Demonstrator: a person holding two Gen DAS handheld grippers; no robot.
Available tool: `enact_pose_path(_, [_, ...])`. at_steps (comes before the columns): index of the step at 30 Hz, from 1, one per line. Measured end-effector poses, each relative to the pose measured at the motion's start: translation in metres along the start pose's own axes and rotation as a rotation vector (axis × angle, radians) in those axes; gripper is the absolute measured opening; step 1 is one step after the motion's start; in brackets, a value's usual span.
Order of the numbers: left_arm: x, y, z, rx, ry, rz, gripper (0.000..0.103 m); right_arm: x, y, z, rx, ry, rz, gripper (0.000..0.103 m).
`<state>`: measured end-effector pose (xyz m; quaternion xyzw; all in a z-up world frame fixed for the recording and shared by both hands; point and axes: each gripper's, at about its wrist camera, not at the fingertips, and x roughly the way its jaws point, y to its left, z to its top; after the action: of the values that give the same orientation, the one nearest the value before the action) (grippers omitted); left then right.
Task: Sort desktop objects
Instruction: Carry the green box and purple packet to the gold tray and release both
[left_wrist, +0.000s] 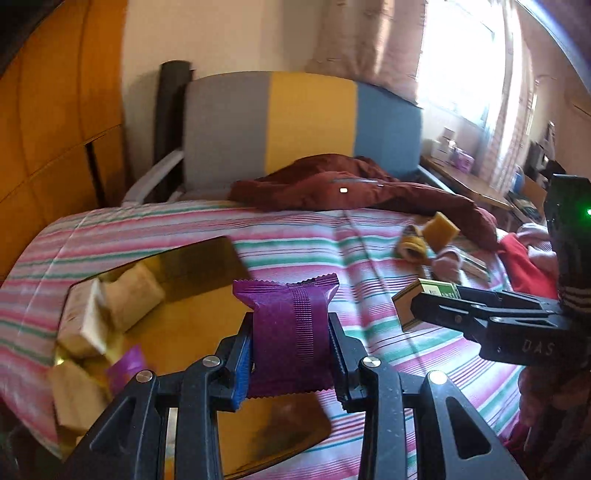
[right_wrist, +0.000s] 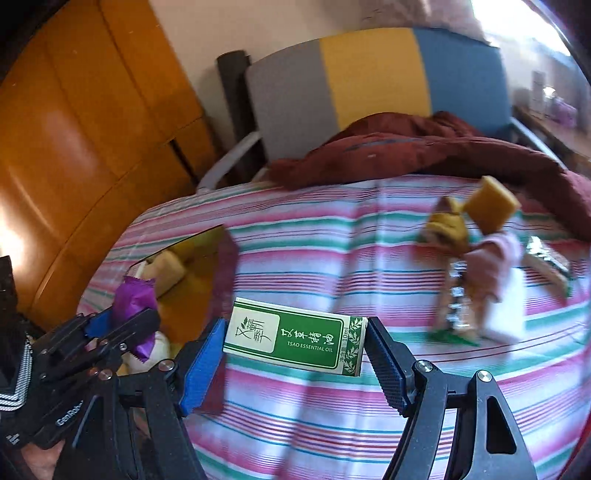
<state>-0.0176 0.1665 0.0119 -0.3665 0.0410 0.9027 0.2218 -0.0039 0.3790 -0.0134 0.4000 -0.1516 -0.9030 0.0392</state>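
Scene is lit by strong daylight from a window (left_wrist: 461, 62) at upper right, which is blown out to pure white w/ glare spilling over the curtains (left_wrist: 373, 40). Warm sheen is seen on the wooden wardrobe (right_wrist: 85, 122). Reflections are carried by a glossy gold tray (left_wrist: 192, 317). Heavy fisheye bending & dark vignette are noted at corners. Motion blur is seen in both views, esp. on the clutter pile (right_wrist: 476, 258) at right; nearby green box (right_wrist: 293, 338) print is kept legible.

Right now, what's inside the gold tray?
Gold tray holds several beige wrapped packets and one purple packet. Its near part is hidden behind the left gripper and held purple packet.
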Motion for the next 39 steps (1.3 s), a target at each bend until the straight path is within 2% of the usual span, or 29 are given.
enact_pose_path(10, [-0.017, 0.056, -0.025, -0.079, -0.010, 0.083, 0.036, 0.033, 0.067, -0.021, -0.066, 0.058, 0.099, 0.075])
enact_pose_path(18, [-0.031, 0.091, -0.042, -0.131, -0.020, 0.159, 0.036, 0.049, 0.093, -0.035, -0.103, 0.103, 0.144, 0.075])
enact_pose_path(26, [-0.039, 0.117, -0.053, -0.181, -0.017, 0.192, 0.036, 0.059, 0.119, -0.041, -0.132, 0.117, 0.184, 0.075])
enact_pose_path(33, [-0.057, 0.158, -0.069, -0.275, -0.027, 0.215, 0.036, 0.067, 0.143, -0.047, -0.187, 0.127, 0.184, 0.075])
enact_pose_path(39, [-0.068, 0.185, -0.085, -0.339, -0.024, 0.239, 0.036, 0.074, 0.148, -0.053, -0.197, 0.139, 0.175, 0.075])
